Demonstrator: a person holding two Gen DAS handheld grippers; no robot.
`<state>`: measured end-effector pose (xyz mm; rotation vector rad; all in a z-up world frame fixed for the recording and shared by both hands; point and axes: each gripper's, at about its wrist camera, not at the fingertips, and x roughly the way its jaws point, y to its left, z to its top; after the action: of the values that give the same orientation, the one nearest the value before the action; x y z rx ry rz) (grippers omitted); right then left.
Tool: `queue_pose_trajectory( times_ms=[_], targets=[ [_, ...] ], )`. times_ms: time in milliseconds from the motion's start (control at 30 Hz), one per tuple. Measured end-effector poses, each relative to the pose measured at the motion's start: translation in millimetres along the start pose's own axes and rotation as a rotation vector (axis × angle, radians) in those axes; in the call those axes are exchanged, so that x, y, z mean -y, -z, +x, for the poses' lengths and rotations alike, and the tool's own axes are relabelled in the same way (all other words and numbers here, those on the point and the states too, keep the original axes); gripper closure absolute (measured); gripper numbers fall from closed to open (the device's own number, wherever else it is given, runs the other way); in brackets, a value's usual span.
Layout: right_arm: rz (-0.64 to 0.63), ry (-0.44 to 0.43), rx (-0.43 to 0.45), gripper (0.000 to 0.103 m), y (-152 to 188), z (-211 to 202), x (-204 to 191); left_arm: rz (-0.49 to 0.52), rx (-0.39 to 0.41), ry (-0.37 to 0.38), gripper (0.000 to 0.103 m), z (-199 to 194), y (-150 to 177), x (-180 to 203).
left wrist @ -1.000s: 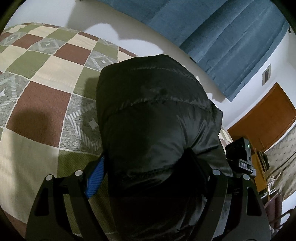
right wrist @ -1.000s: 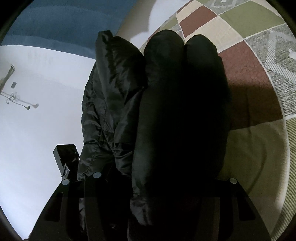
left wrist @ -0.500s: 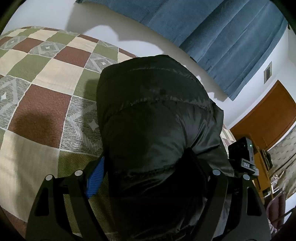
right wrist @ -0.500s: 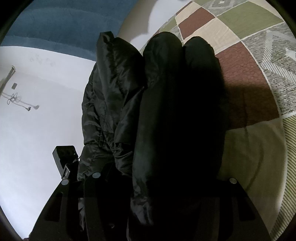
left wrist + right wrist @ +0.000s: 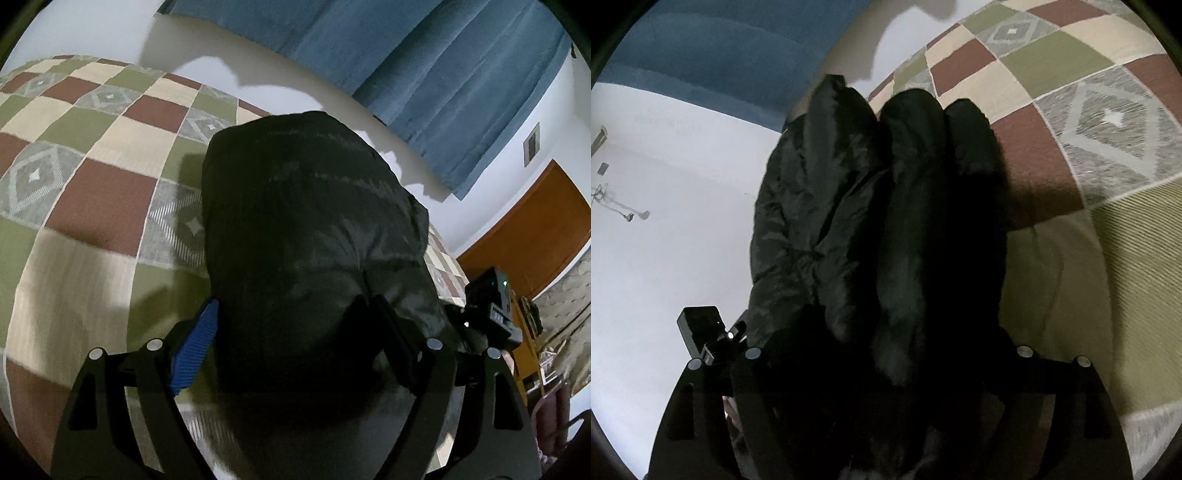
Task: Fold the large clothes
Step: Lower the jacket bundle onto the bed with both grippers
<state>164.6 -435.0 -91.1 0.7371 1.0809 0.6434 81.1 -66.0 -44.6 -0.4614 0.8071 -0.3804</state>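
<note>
- Looking along the left gripper [image 5: 291, 332], a bulky black puffer jacket [image 5: 306, 229] fills the middle of the left wrist view, folded into a thick bundle that lies on a checked bedspread [image 5: 92, 206] of brown, green, cream and grey squares.
- Its jaws stand wide and are opening, with the near end of the jacket between them. The blue pad [image 5: 194, 347] of the left-hand finger sits just beside the fabric; whether it touches cannot be told. The other finger [image 5: 391, 339] lies against the jacket's dark folds.
- Behind the bed hang a blue curtain [image 5: 424, 66] on a white wall and, far right, an orange-brown door [image 5: 535, 240]. The right gripper's body [image 5: 491, 306] shows at the jacket's right edge.
- From the right wrist view, the same jacket [image 5: 894, 229] shows as several padded rolls side by side, running away from the camera along the bed's edge.
- The right gripper [image 5: 886, 369] has its jaws opening, the jacket's end between them; its fingers are lost in dark fabric, so contact cannot be told.
- Part of the left gripper [image 5: 701, 332] appears at lower left.
</note>
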Motion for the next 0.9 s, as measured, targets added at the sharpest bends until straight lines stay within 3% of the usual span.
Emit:
queue_pose_trajectory(
  times_ms=[300, 433, 600, 733, 900],
  targets=[
    [-0.013, 0.023, 0.036, 0.019, 30.9, -26.8, -10.8, 0.027, -0.018, 0.012, 0.015, -10.6, 27.3, 10.0],
    [-0.013, 0.076, 0.015, 0.019, 39.3, -20.1, -8.2, 0.038, -0.013, -0.007, 0.015, -8.4, 29.6, 13.9],
    [0.043, 0.056, 0.005, 0.02, 37.0, -8.9, 8.5, 0.054, -0.016, -0.047, 0.015, -5.0, 30.5, 17.2],
    [0.049, 0.039, 0.005, 0.037, 37.1, -6.4, 13.5, 0.053, -0.02, -0.067, 0.015, -1.9, 31.3, 18.3],
    [0.049, 0.04, 0.006, 0.043, 41.6, -5.0, 12.1, 0.062, -0.021, -0.088, 0.015, 0.4, 32.5, 21.4]
  ],
)
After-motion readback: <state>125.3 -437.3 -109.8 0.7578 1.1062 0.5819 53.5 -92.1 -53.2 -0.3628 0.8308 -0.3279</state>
